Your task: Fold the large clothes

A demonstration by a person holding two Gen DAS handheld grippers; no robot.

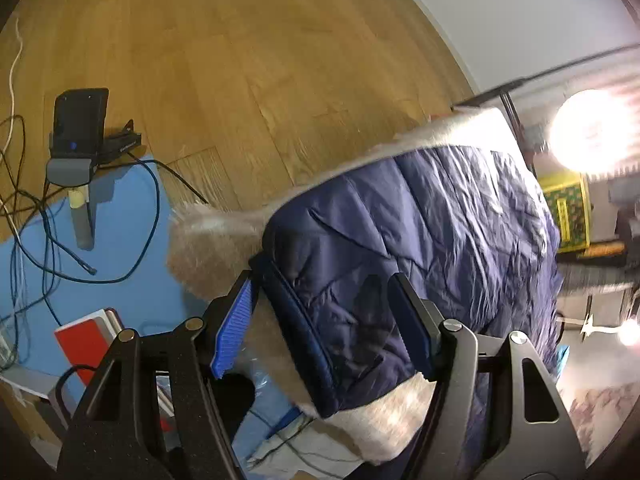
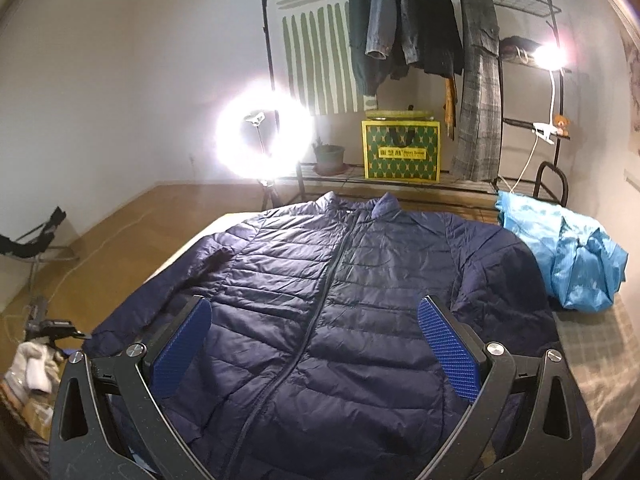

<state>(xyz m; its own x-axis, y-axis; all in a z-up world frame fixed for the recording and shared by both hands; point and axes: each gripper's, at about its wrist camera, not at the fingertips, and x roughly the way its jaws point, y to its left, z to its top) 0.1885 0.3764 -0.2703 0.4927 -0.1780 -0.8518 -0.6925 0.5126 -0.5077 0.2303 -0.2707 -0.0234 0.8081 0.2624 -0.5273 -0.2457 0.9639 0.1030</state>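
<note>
A navy quilted puffer jacket [image 2: 332,300] lies front up and zipped on a bed, collar at the far end, both sleeves spread out. My right gripper [image 2: 316,340] is open above the jacket's lower front, touching nothing. In the left wrist view my left gripper [image 1: 320,324] is open around the cuffed end of a navy sleeve [image 1: 304,340] that hangs over the bed's fuzzy beige edge [image 1: 208,248]. The blue pads [image 1: 234,320] stand apart on either side of the cuff.
A light blue garment [image 2: 568,256] is bunched at the bed's right. A ring light [image 2: 264,136], a yellow-green box [image 2: 400,150] and a clothes rack with hanging coats [image 2: 412,24] stand behind. Below left are a blue mat [image 1: 120,280], cables, a camera stand [image 1: 78,140] and wooden floor.
</note>
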